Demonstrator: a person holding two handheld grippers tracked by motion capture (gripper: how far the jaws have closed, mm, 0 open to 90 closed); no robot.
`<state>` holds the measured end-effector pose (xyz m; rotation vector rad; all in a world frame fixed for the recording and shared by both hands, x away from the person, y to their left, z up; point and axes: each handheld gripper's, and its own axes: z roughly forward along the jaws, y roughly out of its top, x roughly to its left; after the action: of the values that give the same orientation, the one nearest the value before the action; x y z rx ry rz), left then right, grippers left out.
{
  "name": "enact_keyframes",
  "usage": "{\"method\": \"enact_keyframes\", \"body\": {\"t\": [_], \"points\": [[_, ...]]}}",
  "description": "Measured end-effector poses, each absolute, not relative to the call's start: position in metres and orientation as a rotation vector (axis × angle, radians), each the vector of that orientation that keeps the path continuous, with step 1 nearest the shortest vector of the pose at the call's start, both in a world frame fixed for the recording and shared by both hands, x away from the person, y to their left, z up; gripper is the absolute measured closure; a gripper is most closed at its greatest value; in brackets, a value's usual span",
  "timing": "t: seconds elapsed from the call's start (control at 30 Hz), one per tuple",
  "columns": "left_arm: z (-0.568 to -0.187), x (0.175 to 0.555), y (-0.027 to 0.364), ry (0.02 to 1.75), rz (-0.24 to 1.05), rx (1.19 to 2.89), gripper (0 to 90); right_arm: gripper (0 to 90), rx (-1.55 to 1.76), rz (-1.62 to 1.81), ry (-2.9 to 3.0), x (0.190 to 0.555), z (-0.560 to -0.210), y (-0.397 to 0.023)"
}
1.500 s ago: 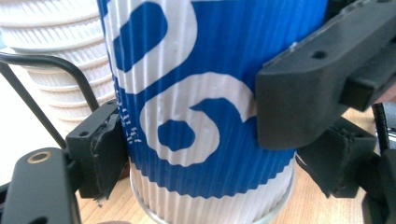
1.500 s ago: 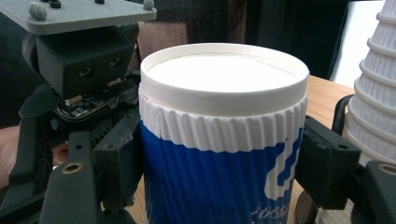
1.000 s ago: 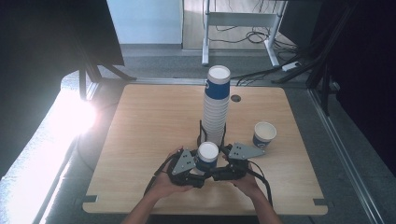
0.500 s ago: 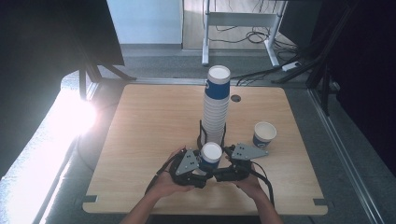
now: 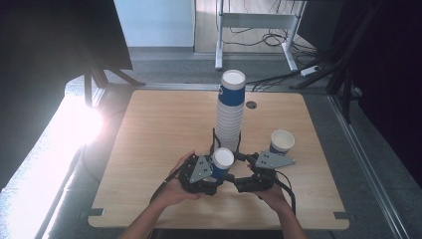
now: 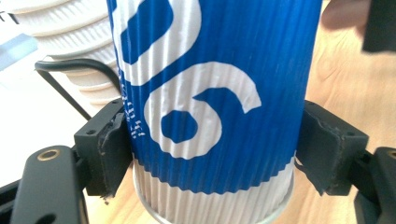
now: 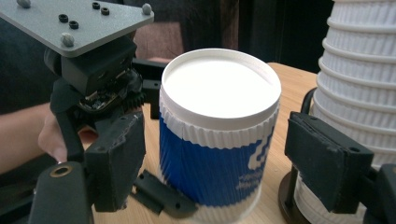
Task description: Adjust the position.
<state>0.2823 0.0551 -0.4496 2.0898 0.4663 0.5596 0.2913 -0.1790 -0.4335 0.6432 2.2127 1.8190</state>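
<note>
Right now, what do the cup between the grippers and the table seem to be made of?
The cup: probably paper, with a ribbed, corrugated sleeve printed matte blue and white; its rolled white rim suggests paperboard. The table: looks like wood or wood-look laminate, with pale visible grain and a smooth satin finish; which one is unclear.

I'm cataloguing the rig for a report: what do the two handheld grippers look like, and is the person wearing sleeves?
Both the left gripper and the right gripper are black, each topped by a grey three-cornered plate with small screws. Each has two blocky black jaws with flat pads, and a black cable trails from the right gripper. The forearms are bare; no sleeves show.
</note>
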Motion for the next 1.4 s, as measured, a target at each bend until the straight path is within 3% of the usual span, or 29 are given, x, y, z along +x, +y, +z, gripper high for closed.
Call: {"method": "enact_keyframes", "body": {"t": [0.83, 1.4], "points": [[-0.456, 0.28, 0.067, 0.382, 0.747, 2.281, 20.1, 19.4, 0.628, 1.525, 2.456, 0.296, -0.441, -0.188], [-0.471, 0.277, 0.05, 0.291, 0.819, 2.359, 20.3, 18.2, 0.485, 1.12, 2.754, 0.318, -0.417, -0.161]]}}
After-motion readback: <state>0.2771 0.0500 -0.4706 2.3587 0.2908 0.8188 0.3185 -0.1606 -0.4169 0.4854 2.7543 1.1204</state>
